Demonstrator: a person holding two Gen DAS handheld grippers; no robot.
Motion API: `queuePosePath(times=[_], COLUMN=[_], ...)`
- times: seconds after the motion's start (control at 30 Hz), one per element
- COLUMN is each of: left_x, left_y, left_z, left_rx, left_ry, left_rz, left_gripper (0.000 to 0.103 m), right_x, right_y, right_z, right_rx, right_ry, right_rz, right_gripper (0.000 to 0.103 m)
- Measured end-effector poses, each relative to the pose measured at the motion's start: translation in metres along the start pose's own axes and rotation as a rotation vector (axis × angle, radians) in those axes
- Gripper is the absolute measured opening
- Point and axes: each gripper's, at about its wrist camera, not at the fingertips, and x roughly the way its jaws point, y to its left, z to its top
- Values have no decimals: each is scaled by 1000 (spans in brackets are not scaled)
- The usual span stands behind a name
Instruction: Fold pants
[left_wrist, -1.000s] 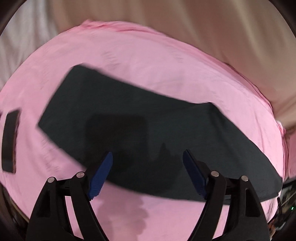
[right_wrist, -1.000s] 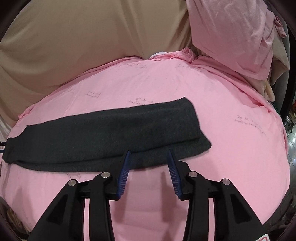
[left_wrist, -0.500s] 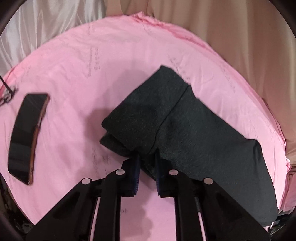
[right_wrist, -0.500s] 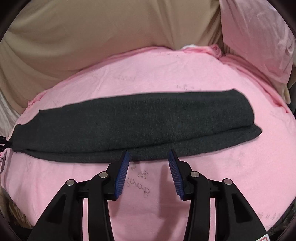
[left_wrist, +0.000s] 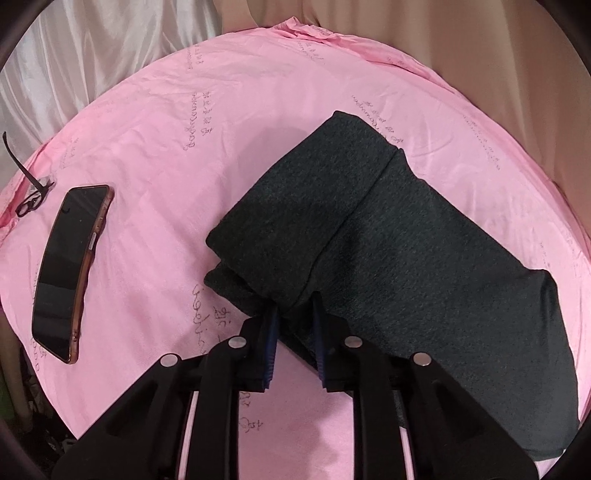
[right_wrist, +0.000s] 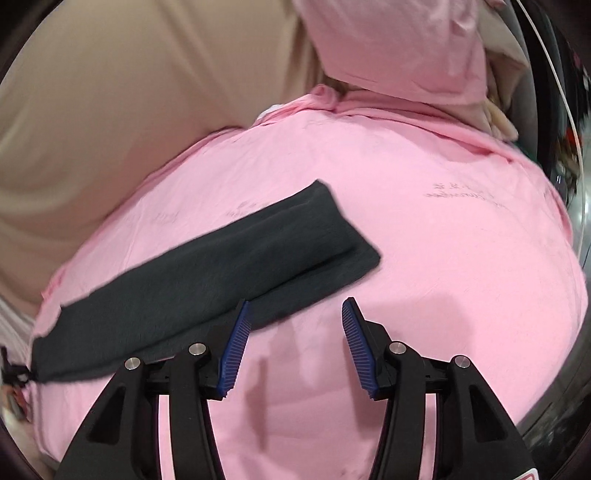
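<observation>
Dark grey pants (left_wrist: 406, 236) lie folded lengthwise on a pink sheet (left_wrist: 177, 155), one end doubled over on top. My left gripper (left_wrist: 293, 314) pinches the near edge of that doubled end. Fabric is bunched between its blue pads, and its jaws are opening slightly. In the right wrist view the pants (right_wrist: 221, 258) run as a long band from lower left to centre. My right gripper (right_wrist: 295, 306) hovers over bare sheet just past the pants' near edge. Its jaws are opening and nothing is between them.
A phone (left_wrist: 66, 266) in a brown case and a pair of glasses (left_wrist: 31, 199) lie on the sheet at the left. Beige cloth (right_wrist: 92, 110) borders the far side. A pink pillow (right_wrist: 399, 48) sits at the far right, white satin fabric (left_wrist: 74, 62) at the far left.
My left gripper went from wide open above the flat pants to closed on their edge, with one end now doubled over. The right gripper swung right along the pants and its jaws widened.
</observation>
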Motion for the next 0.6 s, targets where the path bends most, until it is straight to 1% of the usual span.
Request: queuePosePath(times=[0.07,0.2,0.23,0.27,0.3,0.37,0.4,0.43,0.47,0.5,0.53,0.57,0.6], left_x=[-3,-2,-2,-2,-1,-2,-3,-3,-2,-1,0,2,3], left_y=[0,-4,-4,-4,-4,-3,-3,-2,-1,0,1,0,-1], left_z=[-2,-1,0,1,2,4,5,6,7,7,8,9,9], left_rx=[6,2,-2,-5,-10,-16,-17,-18,-19,-20,-19,-12,-9], left_ry=[-1,8,12,17,24,37,42,51,59,69,76,80,81], left_rz=[28,50,50,49,47,44,43,39,34,29,26,30,34], left_gripper=[18,19,19,19,19,19,19,19,19,19,19,19,19], right_x=[10,37,41,47,50,41,28,10,-2,-8,-5,6,21], right_y=[-5,-14,-17,-16,-16,-7,0,4,5,5,5,1,-6], right_z=[11,32,34,37,38,46,50,54,56,57,57,55,51], right_rx=[29,37,27,13,5,-24,-43,-44,-41,-53,-94,-117,-113], right_ry=[3,17,23,35,49,23,-7,-36,-51,-54,-37,0,55], right_rz=[23,-17,-22,-17,-10,-3,-11,0,16,7,-61,-116,-134], right_gripper=[50,50,48,25,3,4,4,4,3,3,3,3,3])
